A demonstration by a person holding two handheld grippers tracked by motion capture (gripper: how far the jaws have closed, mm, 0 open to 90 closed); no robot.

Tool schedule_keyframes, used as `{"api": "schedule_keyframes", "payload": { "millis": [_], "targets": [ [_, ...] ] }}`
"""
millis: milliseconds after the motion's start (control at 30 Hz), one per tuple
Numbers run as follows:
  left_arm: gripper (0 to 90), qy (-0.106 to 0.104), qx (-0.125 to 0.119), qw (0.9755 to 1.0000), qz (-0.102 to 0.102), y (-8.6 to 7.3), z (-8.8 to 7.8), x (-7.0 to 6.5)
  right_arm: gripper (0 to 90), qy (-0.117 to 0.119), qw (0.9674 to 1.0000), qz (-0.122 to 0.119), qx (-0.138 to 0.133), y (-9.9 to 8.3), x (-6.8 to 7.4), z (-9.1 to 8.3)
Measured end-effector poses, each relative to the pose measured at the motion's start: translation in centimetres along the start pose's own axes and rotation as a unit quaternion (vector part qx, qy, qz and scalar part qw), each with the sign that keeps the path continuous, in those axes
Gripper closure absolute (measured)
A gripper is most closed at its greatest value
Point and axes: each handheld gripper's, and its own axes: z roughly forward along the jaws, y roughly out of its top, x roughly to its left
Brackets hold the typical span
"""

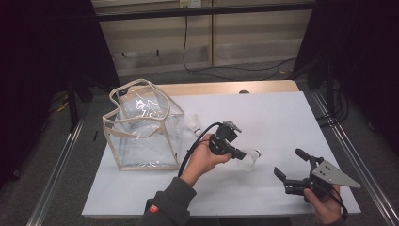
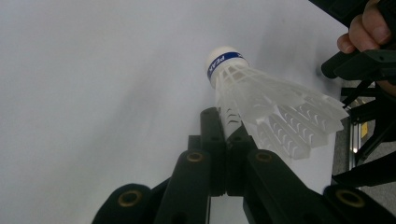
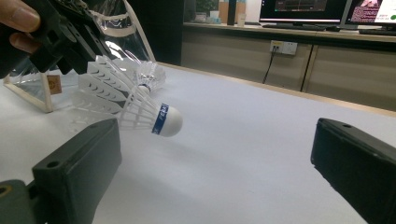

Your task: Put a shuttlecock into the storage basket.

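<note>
A white plastic shuttlecock [image 1: 250,159] with a blue band round its cork is pinched by the skirt in my left gripper [image 1: 240,154], near the middle of the table. In the left gripper view the jaws are shut on a rib of the shuttlecock [image 2: 261,98], cork pointing away from my left gripper [image 2: 227,126]. In the right gripper view the shuttlecock [image 3: 140,109] hangs just above the white sheet. My right gripper [image 1: 290,162] stands open and empty at the front right, its jaws wide apart around nothing [image 3: 215,154].
A clear plastic bag [image 1: 141,125] with beige trim stands open at the left of the white sheet [image 1: 263,113]. A second shuttlecock [image 1: 193,125] lies beside the bag's right wall. Metal rails run along both table sides.
</note>
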Motion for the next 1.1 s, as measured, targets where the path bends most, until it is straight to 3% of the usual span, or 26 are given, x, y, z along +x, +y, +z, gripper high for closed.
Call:
{"api": "schedule_keyframes", "payload": {
  "millis": [33,433,700,933,1100],
  "targets": [
    [90.0,0.007,0.002,1.0,0.001,0.0,-0.2,0.0,1.7,0.0,1.0,-0.001,0.0,0.0,0.0,0.0],
    [90.0,0.003,0.003,1.0,-0.006,0.3,-2.0,0.0,1.7,-0.001,1.0,-0.001,-0.001,0.0,0.0,0.0],
    [90.0,0.005,0.013,0.9999,0.001,0.5,-2.9,-0.1,1.7,-0.002,1.0,-0.002,-0.001,0.0,0.0,0.0],
    [90.0,0.0,0.006,0.9999,-0.009,0.6,-3.7,0.0,1.7,-0.002,1.0,-0.001,-0.002,0.0,0.0,0.0],
    [90.0,0.004,0.012,0.9999,-0.002,0.7,-4.4,0.1,1.7,-0.002,1.0,0.0,-0.002,0.0,0.0,0.0]
  ]
}}
